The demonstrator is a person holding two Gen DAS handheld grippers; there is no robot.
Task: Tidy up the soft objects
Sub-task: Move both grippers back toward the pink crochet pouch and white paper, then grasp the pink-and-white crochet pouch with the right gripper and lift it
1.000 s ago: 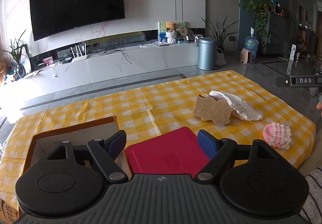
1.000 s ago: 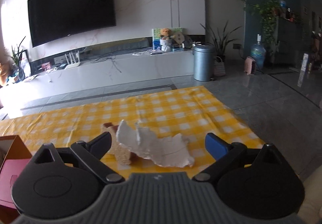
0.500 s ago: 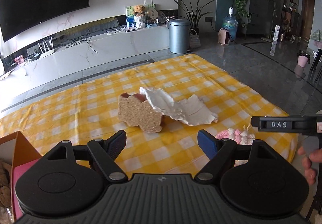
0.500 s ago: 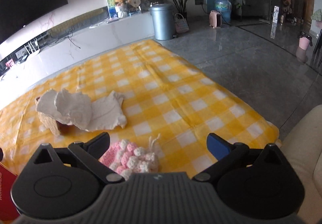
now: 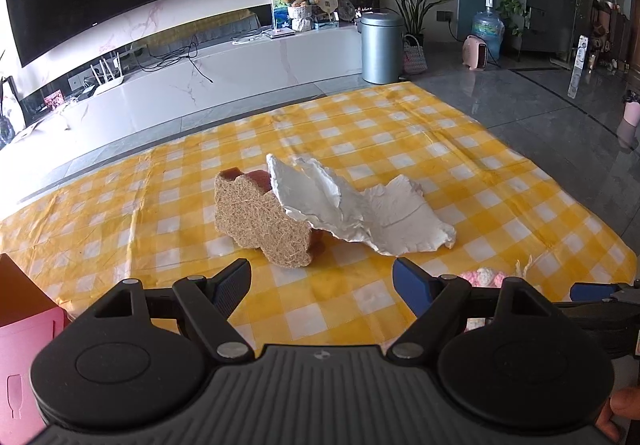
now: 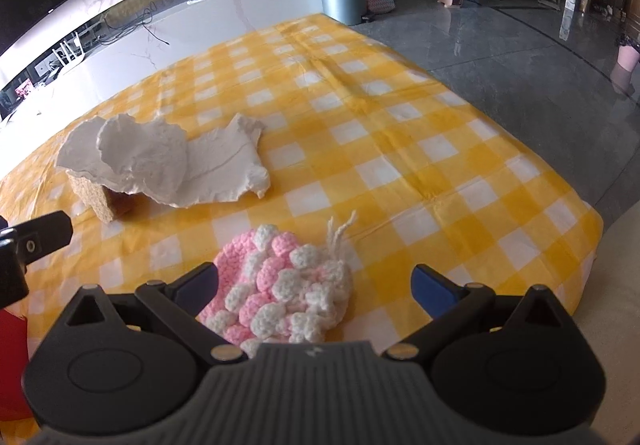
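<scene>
Three soft things on check cloth [image 5: 400,133] | white sheet [image 5: 360,213] at 12, limp, draped over scrubby sponge [image 5: 260,221]; we'd pinch an edge | knit pouch [image 6: 280,285] light, squashy, between right gripper [image 6: 314,283] fingers, spread wide | left gripper [image 5: 322,281] agape, empty | living room, tiled floor.

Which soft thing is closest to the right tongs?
The pink and white knitted pouch. It lies right between the open right tongs, while the brown sponge and the white cloth lie farther back on the table.
</scene>
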